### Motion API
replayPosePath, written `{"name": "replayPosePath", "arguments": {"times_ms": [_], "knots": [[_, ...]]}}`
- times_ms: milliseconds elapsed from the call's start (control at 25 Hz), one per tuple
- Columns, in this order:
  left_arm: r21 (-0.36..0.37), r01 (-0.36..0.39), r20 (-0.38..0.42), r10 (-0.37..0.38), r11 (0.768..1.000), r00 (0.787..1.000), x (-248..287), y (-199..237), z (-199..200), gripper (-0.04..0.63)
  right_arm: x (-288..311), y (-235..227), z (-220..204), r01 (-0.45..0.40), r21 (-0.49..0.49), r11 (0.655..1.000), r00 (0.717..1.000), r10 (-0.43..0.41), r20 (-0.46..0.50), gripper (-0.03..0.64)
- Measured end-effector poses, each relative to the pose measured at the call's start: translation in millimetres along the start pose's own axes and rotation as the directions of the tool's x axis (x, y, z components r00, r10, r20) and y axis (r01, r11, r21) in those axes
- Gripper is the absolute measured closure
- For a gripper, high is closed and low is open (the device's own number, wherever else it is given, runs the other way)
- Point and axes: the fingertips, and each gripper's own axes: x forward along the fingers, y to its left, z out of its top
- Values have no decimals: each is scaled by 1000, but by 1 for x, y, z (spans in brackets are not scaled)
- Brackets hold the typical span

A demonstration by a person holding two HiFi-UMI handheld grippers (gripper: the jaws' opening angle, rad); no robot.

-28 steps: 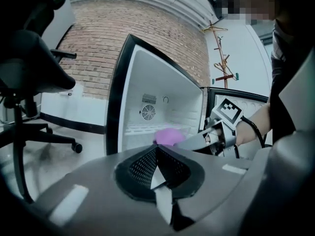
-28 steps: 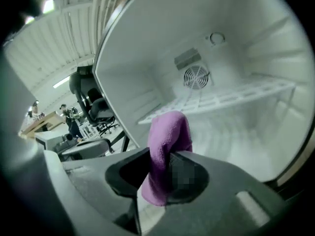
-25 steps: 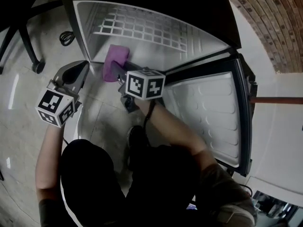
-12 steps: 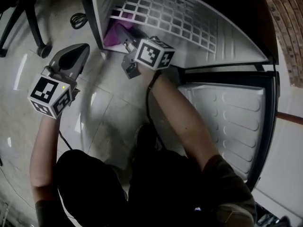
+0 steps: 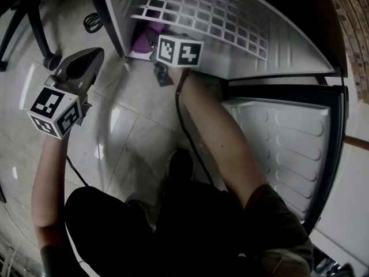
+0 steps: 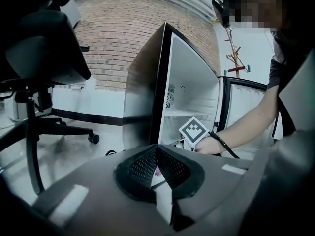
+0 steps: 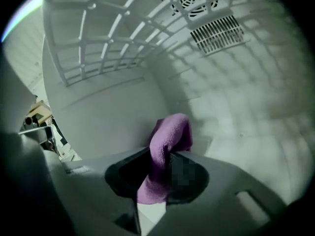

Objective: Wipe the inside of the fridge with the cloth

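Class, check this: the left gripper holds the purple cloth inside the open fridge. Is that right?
No. It is the right gripper that holds the purple cloth inside the open fridge, as the right gripper view shows.

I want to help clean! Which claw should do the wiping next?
Right. The right claw grips the purple cloth inside the fridge; the left claw is shut, empty, outside it.

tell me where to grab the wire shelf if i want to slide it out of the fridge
Probably its front rail, coming straight in through the open front. The wire shelf lies flat as a thin grid, so fingers can close above and below a bar. Use the empty left gripper; the right gripper holds the cloth.
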Motion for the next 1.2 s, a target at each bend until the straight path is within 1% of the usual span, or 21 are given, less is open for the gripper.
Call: {"name": "replayPosePath", "arguments": {"times_ms": [80, 200, 320, 400, 480, 560, 600, 680, 720, 760, 800, 840, 920, 1000, 1040, 1120, 1200], "knots": [[-3, -2, -1, 2, 1000, 1000, 2, -1, -2, 580, -5, -13, -3, 68, -34, 997, 997, -69, -36, 538], [-5, 9, -18, -9, 1000, 1000, 8, -9, -10, 579, -20, -38, -3, 181, -107, 978, 980, -188, -59, 538], [0, 58, -32, -57, 998, 998, 16, -26, -16, 579, -41, -66, -3, 286, -144, 947, 953, -297, -64, 538], [7, 98, -37, -97, 995, 995, 23, -39, -19, 580, -59, -85, -4, 357, -161, 920, 927, -371, -63, 538], [10, 129, -43, -128, 992, 991, 29, -50, -21, 579, -78, -105, -5, 432, -174, 885, 892, -448, -59, 538], [15, 152, -47, -151, 988, 987, 36, -58, -21, 578, -96, -125, -8, 503, -184, 844, 850, -522, -72, 538], [20, 164, -48, -163, 986, 985, 39, -61, -20, 580, -106, -134, -12, 540, -185, 821, 823, -561, -90, 538], [30, 189, -56, -187, 982, 981, 45, -69, -20, 580, -128, -154, -16, 613, -192, 767, 759, -639, -128, 538], [34, 201, -62, -198, 979, 978, 47, -73, -21, 580, -138, -163, -14, 644, -196, 739, 730, -671, -130, 538], [38, 211, -68, -209, 977, 976, 49, -76, -21, 579, -145, -171, -11, 669, -194, 718, 709, -694, -123, 538], [42, 221, -72, -218, 974, 973, 51, -79, -21, 579, -150, -178, -7, 684, -182, 706, 700, -706, -110, 538], [46, 230, -74, -226, 972, 971, 53, -82, -21, 580, -152, -182, -3, 690, -163, 706, 701, -707, -94, 538], [54, 244, -71, -240, 968, 968, 57, -88, -17, 579, -156, -181, 5, 681, -132, 720, 718, -692, -69, 538], [57, 258, -61, -255, 964, 965, 62, -94, -13, 579, -162, -165, 18, 666, -161, 728, 736, -677, -16, 538], [56, 266, -55, -263, 962, 963, 64, -96, -11, 580, -165, -156, 27, 664, -196, 722, 738, -674, 17, 538], [55, 277, -44, -275, 959, 961, 68, -100, -7, 580, -170, -142, 40, 670, -259, 695, 729, -682, 55, 538], [50, 282, -36, -281, 958, 959, 70, -102, -7, 580, -176, -142, 47, 693, -269, 669, 706, -706, 63, 538]]}}
